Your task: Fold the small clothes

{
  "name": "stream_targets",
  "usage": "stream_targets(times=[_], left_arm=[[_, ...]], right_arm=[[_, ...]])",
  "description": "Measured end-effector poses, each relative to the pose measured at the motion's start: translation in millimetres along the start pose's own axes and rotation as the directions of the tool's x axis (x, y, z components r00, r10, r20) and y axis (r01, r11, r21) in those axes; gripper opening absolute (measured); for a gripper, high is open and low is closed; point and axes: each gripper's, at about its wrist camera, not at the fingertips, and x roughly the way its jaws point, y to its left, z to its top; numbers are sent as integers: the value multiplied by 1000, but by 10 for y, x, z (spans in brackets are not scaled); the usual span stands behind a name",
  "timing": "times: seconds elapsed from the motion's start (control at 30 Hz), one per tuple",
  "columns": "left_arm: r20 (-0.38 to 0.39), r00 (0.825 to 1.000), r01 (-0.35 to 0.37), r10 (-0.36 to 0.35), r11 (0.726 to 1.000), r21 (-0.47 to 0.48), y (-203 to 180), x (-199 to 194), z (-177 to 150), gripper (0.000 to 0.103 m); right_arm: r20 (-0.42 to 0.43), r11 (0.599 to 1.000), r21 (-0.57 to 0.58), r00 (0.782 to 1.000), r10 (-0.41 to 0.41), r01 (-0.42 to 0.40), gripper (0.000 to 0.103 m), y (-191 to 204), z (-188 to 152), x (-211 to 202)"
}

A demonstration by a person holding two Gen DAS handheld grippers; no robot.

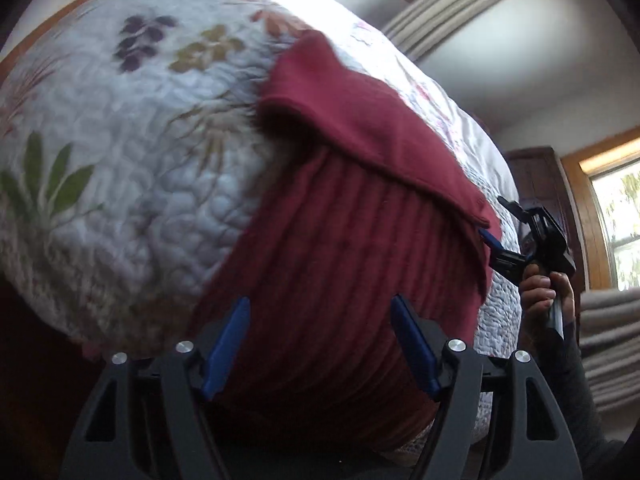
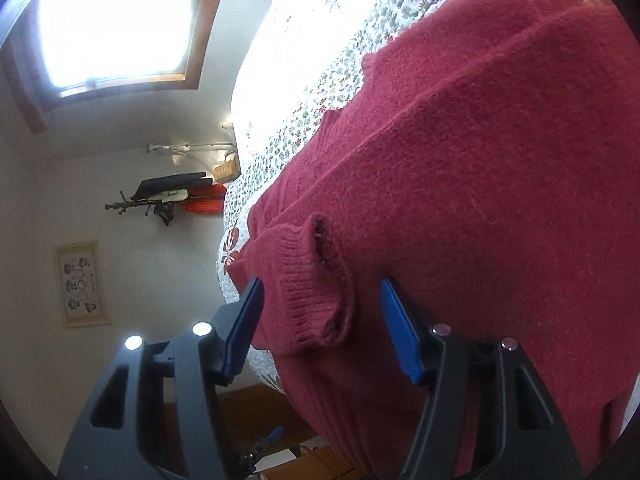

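A dark red knitted sweater (image 1: 344, 264) is lying on a bed covered by a white floral quilt (image 1: 132, 128), reaching to the quilt's near edge and hanging slightly over it. One part of the sweater is lying folded over the ribbed body, forming a diagonal flap in the left wrist view.

The left gripper (image 1: 320, 344) is hovering at the near edge of the bed, its blue-padded jaws standing wide apart with ribbed sweater fabric showing between them — nothing clamped.

The right gripper (image 2: 322, 328) is sitting at the side edge of the bed, jaws likewise spread apart. A ribbed sleeve cuff (image 2: 316, 284) is lying between its pads; whether either pad is touching the cuff cannot be told. In the left wrist view, a hand (image 1: 544, 300) is gripping this tool's handle beside the quilt's edge.

A bright window (image 2: 116, 20) and a framed picture (image 2: 82, 284) are showing on the wall beyond.
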Motion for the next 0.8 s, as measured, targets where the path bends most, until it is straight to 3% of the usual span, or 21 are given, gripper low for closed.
stream_targets(times=[0.1, 0.27, 0.33, 0.37, 0.4, 0.57, 0.8], left_arm=[[3, 1000, -20, 20, 998, -61, 190, -75, -89, 73], [-2, 1000, -29, 29, 998, -51, 160, -90, -97, 73], [4, 1000, -19, 19, 999, -39, 99, -87, -80, 73], [6, 1000, -15, 15, 999, -31, 63, -71, -64, 73], [6, 1000, -9, 9, 1000, -22, 21, -61, -52, 73], [-7, 1000, 11, -10, 999, 30, -167, -9, -1, 73], [-30, 999, 33, -32, 998, 47, -240, 93, 4, 73]], right_arm=[[-27, 1000, -11, 1000, 14, -14, 62, 56, 68, 99], [-42, 999, -4, 998, 39, -39, 58, 104, 171, 219], [-46, 999, -5, 998, 41, -42, 44, 130, 184, 239], [-48, 999, -14, 998, 42, -43, 29, 155, 185, 235], [-52, 998, -25, 997, 48, -49, 6, 189, 186, 232], [-3, 992, -119, 1000, 28, -28, 6, 443, 145, -55], [108, 966, -254, 994, -13, 41, 6, 804, 54, -792]])
